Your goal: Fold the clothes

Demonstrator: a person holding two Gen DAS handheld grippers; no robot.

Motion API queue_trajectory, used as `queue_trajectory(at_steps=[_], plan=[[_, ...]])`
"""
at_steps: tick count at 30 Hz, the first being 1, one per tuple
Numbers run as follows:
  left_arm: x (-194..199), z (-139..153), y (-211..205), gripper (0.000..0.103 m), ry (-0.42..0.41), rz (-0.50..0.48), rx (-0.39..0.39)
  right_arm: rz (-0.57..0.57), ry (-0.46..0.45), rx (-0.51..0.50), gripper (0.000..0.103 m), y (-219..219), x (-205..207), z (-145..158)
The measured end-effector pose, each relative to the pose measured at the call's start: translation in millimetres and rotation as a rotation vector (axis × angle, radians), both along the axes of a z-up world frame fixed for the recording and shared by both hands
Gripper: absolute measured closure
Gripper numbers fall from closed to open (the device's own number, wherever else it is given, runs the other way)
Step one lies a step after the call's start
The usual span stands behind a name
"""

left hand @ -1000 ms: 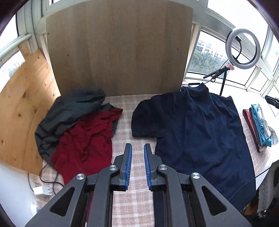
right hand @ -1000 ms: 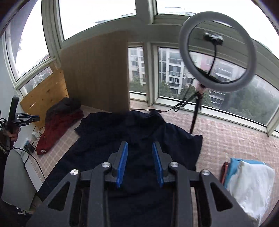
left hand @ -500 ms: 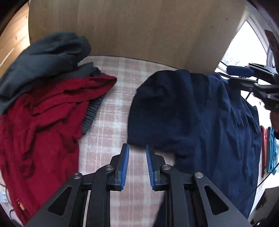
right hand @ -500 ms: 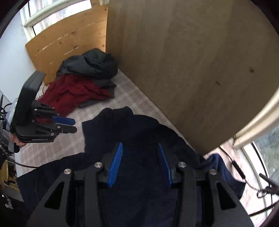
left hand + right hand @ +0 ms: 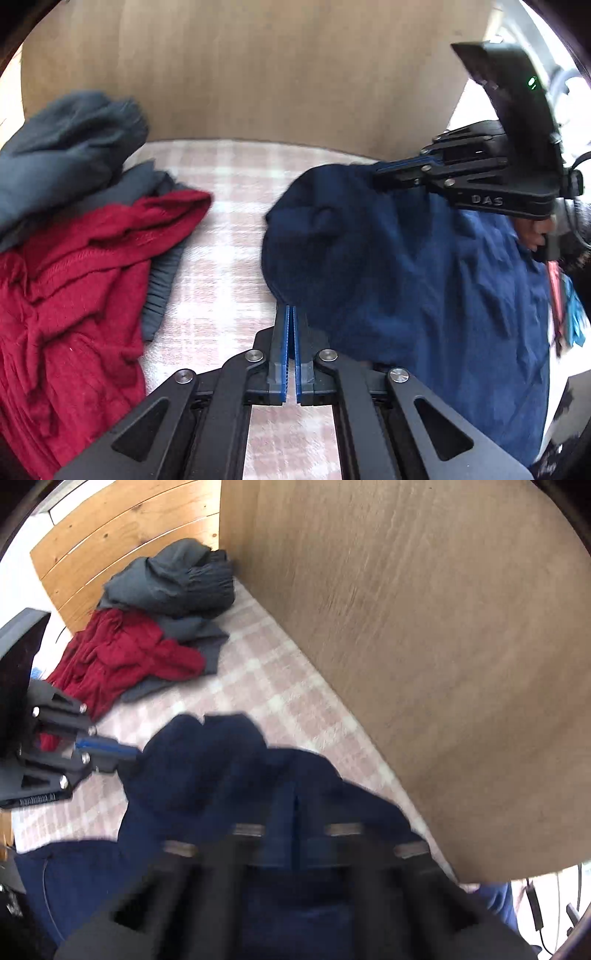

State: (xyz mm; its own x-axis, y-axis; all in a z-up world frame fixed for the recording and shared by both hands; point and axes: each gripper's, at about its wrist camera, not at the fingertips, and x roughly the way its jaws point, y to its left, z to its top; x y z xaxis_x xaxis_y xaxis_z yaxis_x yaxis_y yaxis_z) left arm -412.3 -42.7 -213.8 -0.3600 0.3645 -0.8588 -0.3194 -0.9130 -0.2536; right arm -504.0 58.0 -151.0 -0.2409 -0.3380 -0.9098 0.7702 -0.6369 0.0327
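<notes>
Two views | left wrist: left gripper pressed together at navy garment sleeve edge on checked counter | right wrist: right gripper blurred over collar, closure cannot be told | red garment, grey garment heaped apart

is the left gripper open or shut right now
Shut: the left gripper has its blue pads pressed together at the edge of the navy shirt.

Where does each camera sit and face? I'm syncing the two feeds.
Left wrist: on the left gripper, facing the navy garment's sleeve edge; own jaws closed there.
Right wrist: on the right gripper, blurred, facing the wooden board.
Shared: navy garment, red garment, each other's gripper.
</notes>
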Motion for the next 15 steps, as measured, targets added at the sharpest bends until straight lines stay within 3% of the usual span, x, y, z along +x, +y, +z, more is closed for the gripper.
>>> queue_trajectory(at_steps=[4, 6, 8, 10, 12, 14, 15], plan=[[23.7, 21.3, 1.4, 0.102, 0.03, -0.061, 0.069, 0.036, -0.024, 0.014, 0.1, 31.2, 25.1, 10.3], [37.5, 23.7, 11.0, 0.102, 0.013, -0.123, 0.111, 0.056, -0.061, 0.088, 0.1, 47.5, 38.1, 9.0], [53.8, 18.9, 27.7, 0.102, -0.003, -0.19, 0.087, 0.051, -0.097, 0.137, 0.099, 63.4, 46.6, 11.3], [66.9, 10.8, 42.4, 0.102, -0.018, -0.233, 0.056, -0.008, -0.074, 0.124, 0.09, 74.6, 45.6, 22.3], [74.1, 3.5, 50.9, 0.102, -0.031, -0.239, 0.042, -0.035, -0.051, 0.04, 0.072, 75.1, 41.6, 36.3], [76.9, 0.7, 52.7, 0.102, -0.034, -0.233, 0.037, -0.018, -0.034, -0.009, 0.062, 60.4, 35.9, 40.8], [77.9, 0.6, 52.3, 0.102, -0.034, -0.231, 0.037, -0.009, -0.026, -0.032, 0.062, 52.7, 33.0, 42.8]])
